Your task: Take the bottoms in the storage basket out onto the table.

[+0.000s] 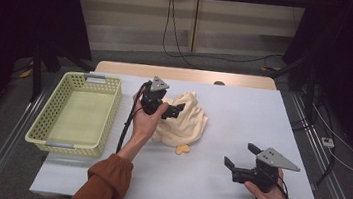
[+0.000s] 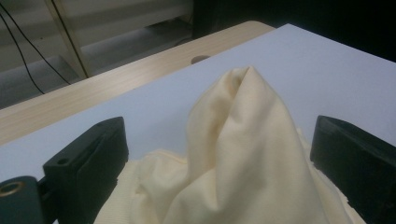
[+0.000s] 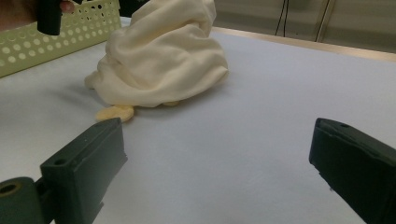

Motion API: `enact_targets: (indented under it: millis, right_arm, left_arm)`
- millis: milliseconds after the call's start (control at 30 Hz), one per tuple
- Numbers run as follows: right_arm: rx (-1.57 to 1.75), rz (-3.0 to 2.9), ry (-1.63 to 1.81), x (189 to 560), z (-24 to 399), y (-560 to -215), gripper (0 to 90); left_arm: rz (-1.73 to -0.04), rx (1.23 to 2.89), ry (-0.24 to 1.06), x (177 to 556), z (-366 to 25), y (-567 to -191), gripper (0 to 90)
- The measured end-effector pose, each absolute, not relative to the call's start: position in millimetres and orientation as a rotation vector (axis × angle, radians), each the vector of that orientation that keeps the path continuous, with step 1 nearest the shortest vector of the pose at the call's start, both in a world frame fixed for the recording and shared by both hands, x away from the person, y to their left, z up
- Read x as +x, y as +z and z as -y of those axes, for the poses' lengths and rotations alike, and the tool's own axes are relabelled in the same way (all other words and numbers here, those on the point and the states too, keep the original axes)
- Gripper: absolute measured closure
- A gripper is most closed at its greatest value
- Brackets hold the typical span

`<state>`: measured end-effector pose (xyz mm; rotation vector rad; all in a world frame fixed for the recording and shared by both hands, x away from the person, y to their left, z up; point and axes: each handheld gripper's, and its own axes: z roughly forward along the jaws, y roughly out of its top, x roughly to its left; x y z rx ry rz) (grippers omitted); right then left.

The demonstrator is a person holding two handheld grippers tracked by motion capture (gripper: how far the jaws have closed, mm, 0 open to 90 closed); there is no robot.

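A crumpled cream cloth (image 1: pixel 187 121) lies in a heap on the white table top (image 1: pixel 243 112), a little left of the middle. My left gripper (image 1: pixel 177 111) is at the heap's left side. In the left gripper view it (image 2: pixel 219 154) is open, with both jaws wide apart on either side of a raised fold of the cloth (image 2: pixel 238 140). My right gripper (image 1: pixel 239 154) is held open low over the table at the front right, apart from the cloth. Its view (image 3: pixel 217 163) looks across bare table toward the cloth (image 3: pixel 163 56).
A pale yellow-green perforated basket (image 1: pixel 44 114) stands at the table's left side, and its wall shows in the right gripper view (image 3: pixel 56 39). A small yellow bit (image 1: pixel 182 149) pokes out at the heap's front edge (image 3: pixel 114 112). A wooden strip (image 1: pixel 182 74) runs along the far edge.
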<state>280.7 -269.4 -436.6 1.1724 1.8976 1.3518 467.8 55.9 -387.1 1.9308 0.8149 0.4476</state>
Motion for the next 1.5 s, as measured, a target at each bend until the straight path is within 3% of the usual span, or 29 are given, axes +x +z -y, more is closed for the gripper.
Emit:
enact_targets:
  millis: [967,1500]
  right_arm:
    - [1.171,-1.898,1.349,281,269,-437,3.5]
    - [1.167,-1.903,1.346,281,268,-437,3.5]
  left_arm:
    - [-0.770,1.964,0.426,445,-76,-381,4.9]
    - [-0.722,1.941,0.547,424,-86,-363,4.9]
